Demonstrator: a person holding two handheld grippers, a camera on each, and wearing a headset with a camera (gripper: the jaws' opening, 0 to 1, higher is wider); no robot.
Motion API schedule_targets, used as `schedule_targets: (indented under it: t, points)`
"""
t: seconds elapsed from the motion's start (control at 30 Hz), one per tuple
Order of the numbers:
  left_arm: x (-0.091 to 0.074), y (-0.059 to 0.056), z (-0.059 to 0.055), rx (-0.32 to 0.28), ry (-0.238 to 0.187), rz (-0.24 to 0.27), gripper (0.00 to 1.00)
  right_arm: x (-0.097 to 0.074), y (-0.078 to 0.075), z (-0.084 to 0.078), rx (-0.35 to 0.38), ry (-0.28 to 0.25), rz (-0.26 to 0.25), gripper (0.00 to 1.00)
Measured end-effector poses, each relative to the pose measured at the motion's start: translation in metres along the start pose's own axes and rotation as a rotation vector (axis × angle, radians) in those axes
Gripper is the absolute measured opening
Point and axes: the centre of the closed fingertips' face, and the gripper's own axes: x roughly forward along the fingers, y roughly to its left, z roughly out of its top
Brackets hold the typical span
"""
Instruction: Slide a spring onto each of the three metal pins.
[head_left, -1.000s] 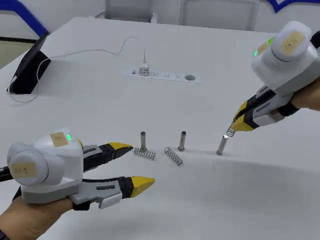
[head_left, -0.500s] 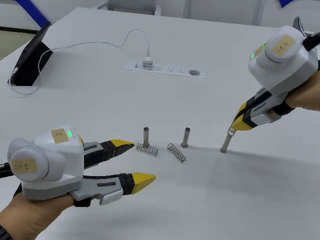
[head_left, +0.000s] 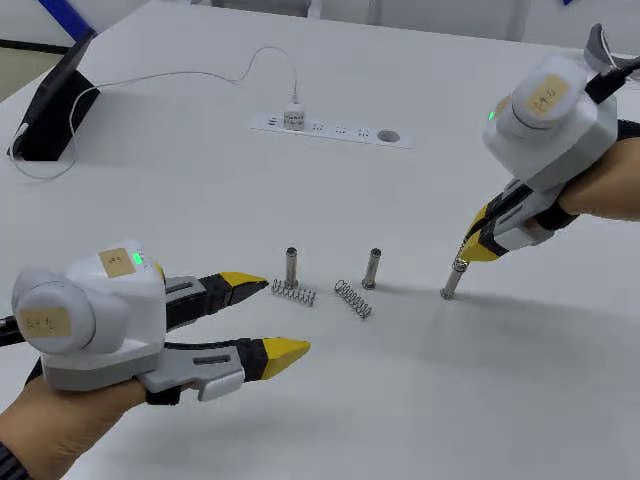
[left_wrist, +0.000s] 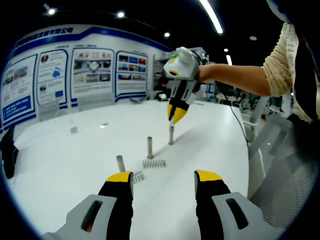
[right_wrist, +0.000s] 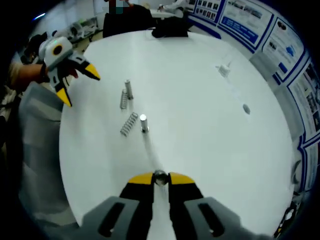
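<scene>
Jaws of right gripper (head_left: 468, 254) lowered spring (head_left: 460, 266), seemingly onto pin (head_left: 450, 285).

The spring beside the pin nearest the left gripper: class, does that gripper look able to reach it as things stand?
Probably yes. The left gripper has its jaws open, and the spring lies loose on the table ahead of them with nothing between. The pin stands beside it, so care is needed.

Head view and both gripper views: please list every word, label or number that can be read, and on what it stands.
Nothing can be read for certain.
Tan stickers on the left gripper: handwritten marks, too blurred.
Tan sticker on the right gripper: handwritten marks, too blurred.
Wall posters in the left gripper view: print too small.
Heading above them: characters, too small.
</scene>
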Motion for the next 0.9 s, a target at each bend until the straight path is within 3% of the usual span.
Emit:
schedule_targets:
  t: [0.33,0.9]
  points:
    - [0.001,0.002,-0.001,-0.002,0.002,-0.002,0.50,0.018,0.001,-0.009,0.036,0.022,0.011,0.12]
    - [0.001,0.001,0.001,0.000,0.002,0.002,0.50,0.031,0.002,-0.016,0.052,0.052,0.014,0.12]
